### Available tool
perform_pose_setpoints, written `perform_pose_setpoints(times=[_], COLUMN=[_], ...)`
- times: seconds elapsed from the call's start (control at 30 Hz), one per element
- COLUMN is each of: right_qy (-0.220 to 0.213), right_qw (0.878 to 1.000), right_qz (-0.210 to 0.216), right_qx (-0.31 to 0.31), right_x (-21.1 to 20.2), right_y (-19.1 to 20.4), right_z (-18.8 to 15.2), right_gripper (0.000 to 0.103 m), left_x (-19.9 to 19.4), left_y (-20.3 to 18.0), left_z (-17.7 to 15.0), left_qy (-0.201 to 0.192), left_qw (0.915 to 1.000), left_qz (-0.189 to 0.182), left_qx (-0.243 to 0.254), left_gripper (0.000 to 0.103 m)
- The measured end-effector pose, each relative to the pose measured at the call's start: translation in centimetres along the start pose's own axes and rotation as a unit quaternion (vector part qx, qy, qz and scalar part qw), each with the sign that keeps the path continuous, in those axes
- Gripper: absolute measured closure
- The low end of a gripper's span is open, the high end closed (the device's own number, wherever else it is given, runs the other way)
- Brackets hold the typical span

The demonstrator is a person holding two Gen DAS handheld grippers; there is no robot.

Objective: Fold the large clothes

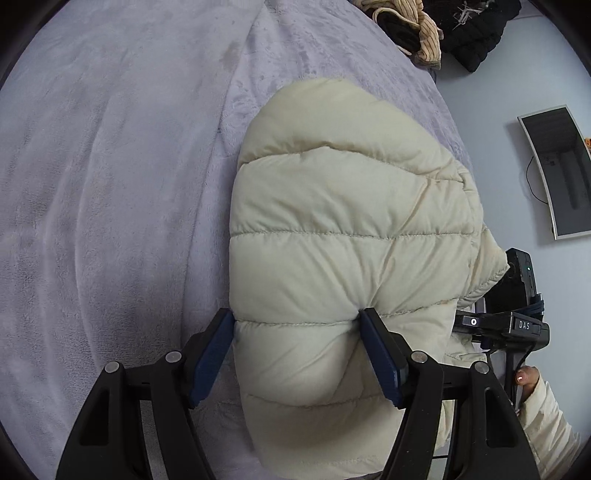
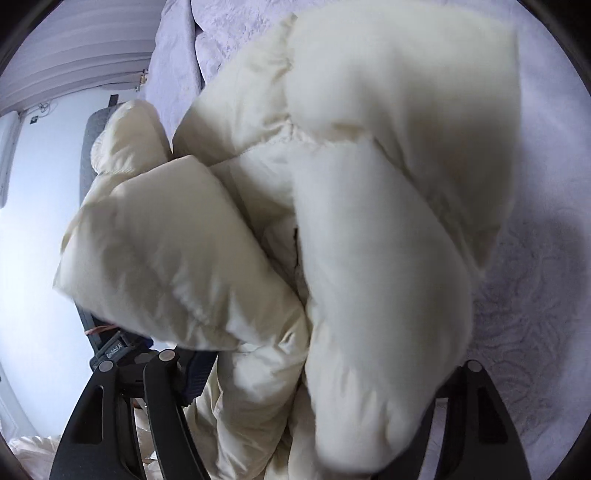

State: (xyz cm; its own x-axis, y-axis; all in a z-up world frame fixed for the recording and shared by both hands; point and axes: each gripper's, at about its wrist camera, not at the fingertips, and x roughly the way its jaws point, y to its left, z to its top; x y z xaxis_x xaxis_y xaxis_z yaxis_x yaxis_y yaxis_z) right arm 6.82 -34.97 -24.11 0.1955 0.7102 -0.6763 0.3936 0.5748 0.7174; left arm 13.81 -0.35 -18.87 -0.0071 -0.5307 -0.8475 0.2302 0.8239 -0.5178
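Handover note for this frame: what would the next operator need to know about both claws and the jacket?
Left claw: shut on a thick fold of the cream puffer jacket, pads dented into it.
Right claw: jacket bulk fills it; fingers mostly hidden, grip unclear.
Jacket: bunched on the lilac blanket, partly folded over.
Left to do: lay it down, flatten, tidy the fold.

The puffer jacket (image 1: 332, 240) is cream with stitched quilt lines. The bed cover (image 1: 110, 184) is pale lilac plush. Beyond lie a tan striped garment (image 1: 428, 33) and black clothes (image 1: 476, 33).
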Motion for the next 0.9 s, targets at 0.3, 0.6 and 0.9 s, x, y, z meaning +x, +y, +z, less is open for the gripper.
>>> perform_pose_setpoints(times=[0.3, 0.6, 0.9], right_qy=[-0.107, -0.061, -0.060], right_qw=[0.991, 0.995, 0.993], right_qz=[-0.076, -0.059, -0.073], right_qx=[0.010, 0.050, 0.077], right_x=[-11.3, 2.3, 4.5], right_y=[0.6, -1.4, 0.3], right_z=[1.7, -1.9, -2.5], right_gripper=[0.066, 0.098, 0.098], left_x=[-3.7, 0.0, 2.3], left_y=[1.6, -5.1, -9.8], left_z=[2.0, -0.4, -3.4], left_qy=[-0.034, -0.002, -0.003], left_qw=[0.9989, 0.9926, 0.9769], left_qz=[-0.015, -0.018, 0.074], left_qx=[0.029, 0.120, 0.201], left_gripper=[0.033, 0.033, 0.032])
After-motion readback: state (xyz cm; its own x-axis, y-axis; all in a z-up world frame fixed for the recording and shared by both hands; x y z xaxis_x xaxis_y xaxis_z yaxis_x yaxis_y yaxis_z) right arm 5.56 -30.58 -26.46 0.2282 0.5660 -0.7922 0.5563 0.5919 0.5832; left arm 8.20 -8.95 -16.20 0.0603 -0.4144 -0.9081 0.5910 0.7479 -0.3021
